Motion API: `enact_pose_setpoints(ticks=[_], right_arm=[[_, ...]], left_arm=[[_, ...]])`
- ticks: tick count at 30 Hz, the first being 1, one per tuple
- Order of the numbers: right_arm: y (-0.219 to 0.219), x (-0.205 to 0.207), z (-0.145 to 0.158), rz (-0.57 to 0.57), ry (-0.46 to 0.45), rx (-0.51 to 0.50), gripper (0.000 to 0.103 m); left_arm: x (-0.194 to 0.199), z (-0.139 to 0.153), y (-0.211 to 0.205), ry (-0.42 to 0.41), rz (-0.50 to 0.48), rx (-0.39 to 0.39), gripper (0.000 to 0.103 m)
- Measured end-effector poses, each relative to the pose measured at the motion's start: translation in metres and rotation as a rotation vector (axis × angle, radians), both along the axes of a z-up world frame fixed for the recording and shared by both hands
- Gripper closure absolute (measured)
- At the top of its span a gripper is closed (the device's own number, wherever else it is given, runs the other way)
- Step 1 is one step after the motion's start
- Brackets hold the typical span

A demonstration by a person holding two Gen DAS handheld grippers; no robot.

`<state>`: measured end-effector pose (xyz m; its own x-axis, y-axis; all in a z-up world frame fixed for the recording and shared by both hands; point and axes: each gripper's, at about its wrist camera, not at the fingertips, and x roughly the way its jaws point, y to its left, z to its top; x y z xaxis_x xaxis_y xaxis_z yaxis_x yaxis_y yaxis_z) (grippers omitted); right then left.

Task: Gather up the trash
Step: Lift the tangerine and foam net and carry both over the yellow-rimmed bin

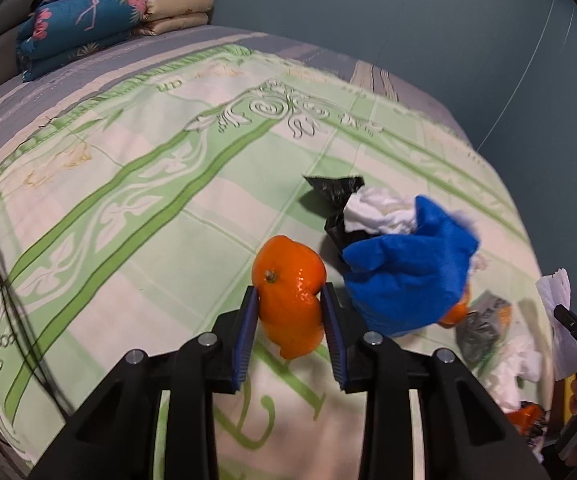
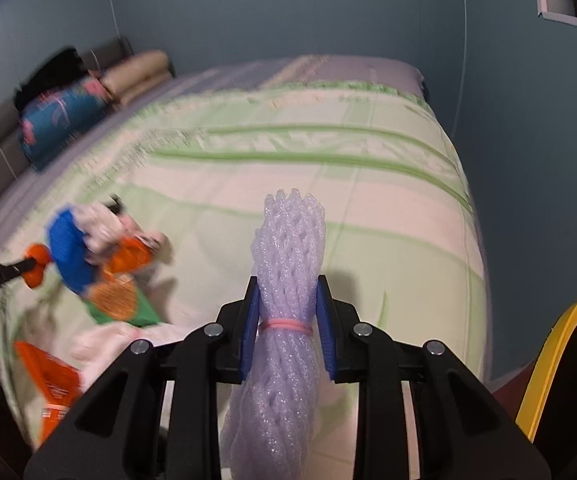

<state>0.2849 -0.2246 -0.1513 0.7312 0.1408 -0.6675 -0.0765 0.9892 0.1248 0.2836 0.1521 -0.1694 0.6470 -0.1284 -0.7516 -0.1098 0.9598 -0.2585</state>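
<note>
With my left gripper (image 1: 290, 304) clamping orange peel (image 1: 290, 300), my right gripper (image 2: 287, 312) squeezes foam netting (image 2: 284, 280), nearer the yellow-rimmed bin (image 2: 548, 352) at lower right.

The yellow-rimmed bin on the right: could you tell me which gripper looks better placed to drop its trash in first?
Probably the right gripper: it grips the foam net, and the yellow-rimmed bin sits close beside it. The left gripper holds orange peel, with no bin in its view.
</note>
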Motion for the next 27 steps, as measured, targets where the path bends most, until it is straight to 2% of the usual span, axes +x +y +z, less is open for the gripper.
enact_pose_setpoints(ticks=[6, 10, 20, 27], right_arm=[[0.000, -0.027, 0.032, 0.082, -0.089, 0.108, 0.078], [0.001, -0.044, 0.050, 0.105, -0.125, 0.136, 0.078], [-0.022, -0.088, 0.084, 0.063, -0.189, 0.189, 0.078], [-0.051, -0.130, 0.108, 0.016, -0.243, 0.192, 0.078]], left_arm=[[-0.033, 0.029, -0.004, -0.075, -0.006, -0.026, 0.073], [-0.053, 0.053, -0.019, -0.124, -0.040, -0.041, 0.073], [-0.082, 0.114, -0.083, -0.236, -0.185, -0.023, 0.073], [-0.091, 0.141, -0.138, -0.281, -0.303, -0.019, 0.073]])
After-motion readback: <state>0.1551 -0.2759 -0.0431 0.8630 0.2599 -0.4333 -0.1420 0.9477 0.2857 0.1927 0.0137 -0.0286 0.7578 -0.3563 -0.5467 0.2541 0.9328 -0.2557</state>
